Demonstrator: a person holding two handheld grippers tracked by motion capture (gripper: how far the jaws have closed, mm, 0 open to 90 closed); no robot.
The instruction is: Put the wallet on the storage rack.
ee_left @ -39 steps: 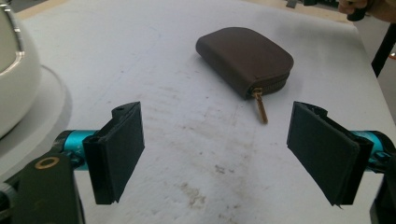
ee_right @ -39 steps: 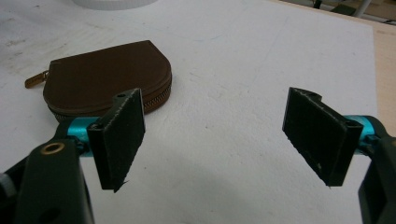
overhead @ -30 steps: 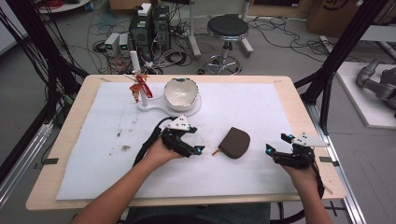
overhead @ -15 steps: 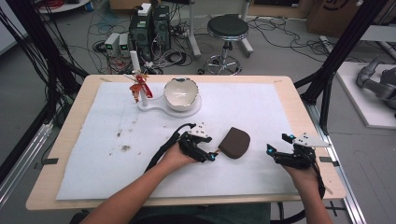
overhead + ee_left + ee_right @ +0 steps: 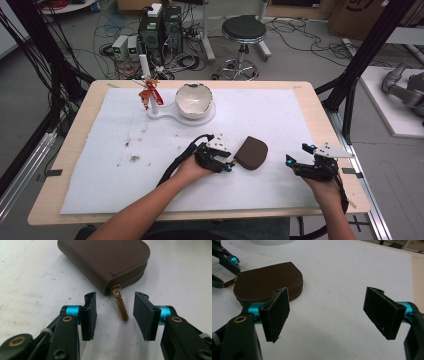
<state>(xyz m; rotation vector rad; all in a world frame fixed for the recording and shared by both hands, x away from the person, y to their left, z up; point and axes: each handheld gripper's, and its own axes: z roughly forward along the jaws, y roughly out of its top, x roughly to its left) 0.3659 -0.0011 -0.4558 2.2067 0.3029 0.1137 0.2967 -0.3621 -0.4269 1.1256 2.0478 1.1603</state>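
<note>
We have our left gripper [image 5: 115, 315] low on the white table cover [image 5: 100, 190], lined up on the brass zipper pull [image 5: 120, 307] of the brown zip pouch [image 5: 251, 152], which lies flat near the middle of the table, toward our right side. The jaws have just been closing and now stand partway in, one pad on each side of the pull, neither touching it yet, so nothing is gripped. Our right gripper [image 5: 332, 315] hovers off to the right of the pouch with its jaws wide apart and nothing between them.

The risk we see is the thin pull: it lies flat on the cover and slightly off-centre between the pads, so the jaws may close above it or push it aside. With the right gripper not holding the pouch down, any tug on the zipper would likely drag the whole pouch along instead of opening it.
</note>
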